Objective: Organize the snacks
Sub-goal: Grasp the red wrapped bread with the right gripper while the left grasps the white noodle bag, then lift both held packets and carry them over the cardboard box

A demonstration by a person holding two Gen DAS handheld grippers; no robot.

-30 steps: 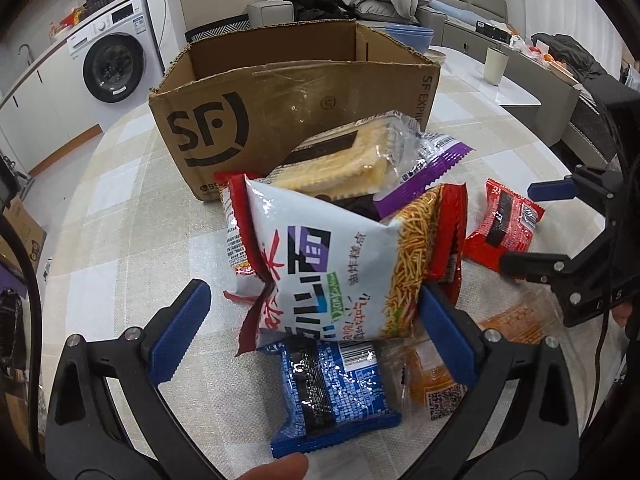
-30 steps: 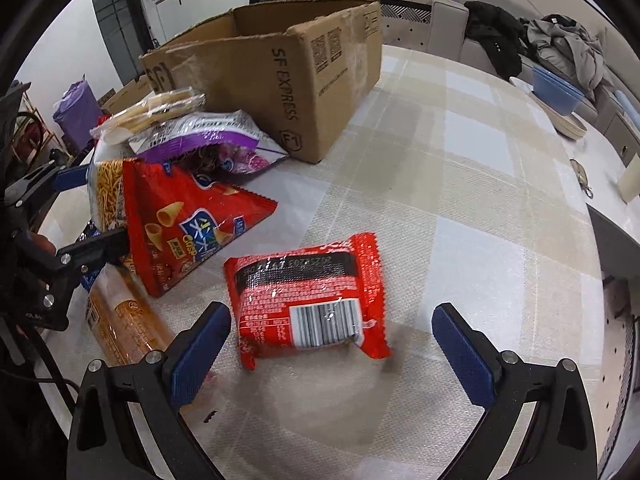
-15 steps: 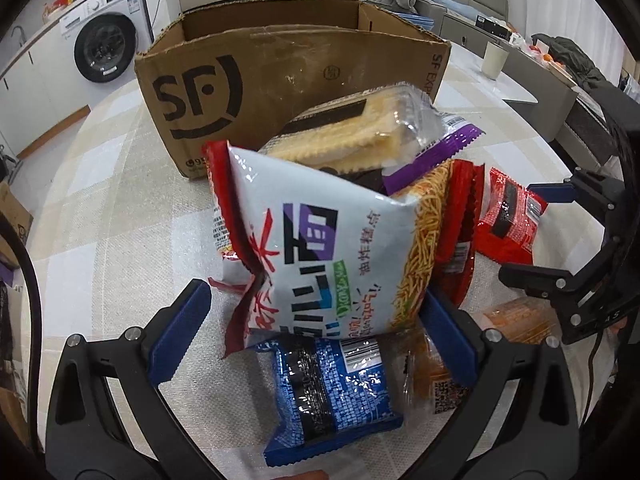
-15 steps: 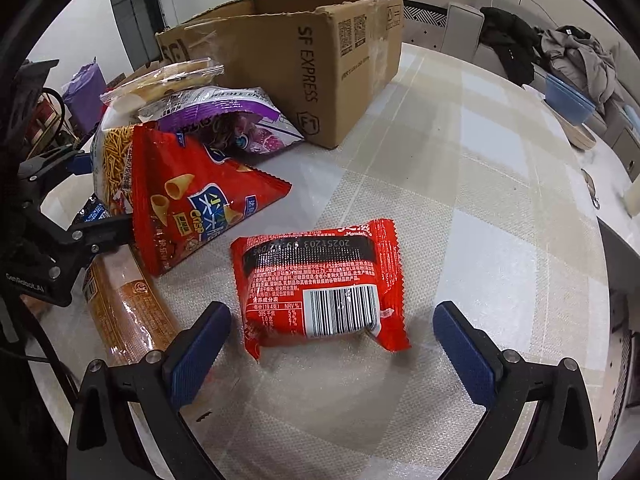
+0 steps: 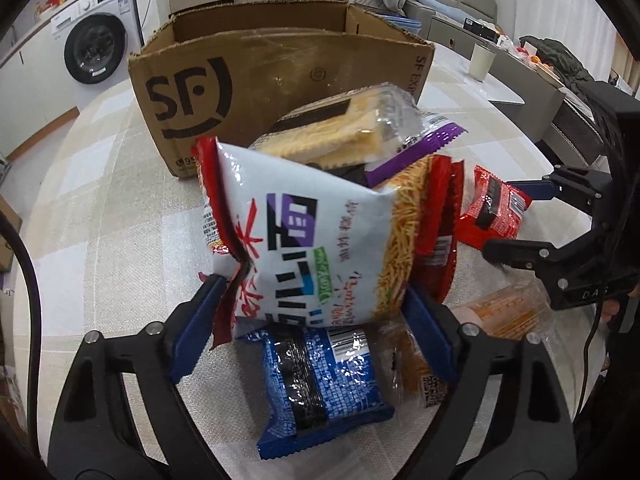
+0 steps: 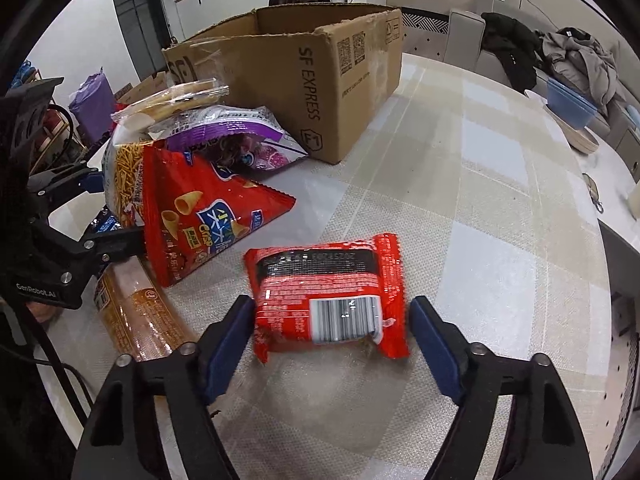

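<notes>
A white noodle-snack bag point(image 5: 320, 240) leans on top of the snack pile, in front of the open cardboard box point(image 5: 280, 80). My left gripper point(image 5: 312, 288) is closing on the bag's lower end, and both blue pads touch its side edges. A red noodle pack point(image 6: 328, 292) lies flat on the tablecloth, barcode up and blurred. My right gripper point(image 6: 332, 300) is closing on it, the pads against its two short sides. Each gripper also appears at the edge of the other's view.
Under the white bag lie a blue pack point(image 5: 320, 380), a cracker pack point(image 5: 340, 128), a purple bag point(image 6: 228, 136), a red cone-crisp bag point(image 6: 200, 216) and an orange tube pack point(image 6: 136, 312). A cup point(image 5: 480, 62) and a bowl point(image 6: 580, 140) stand on the table far off.
Both pairs of jaws went from wide to narrow, onto the white bag and the red pack. The left gripper moved forward and down to the bag. The red pack shifted slightly.
</notes>
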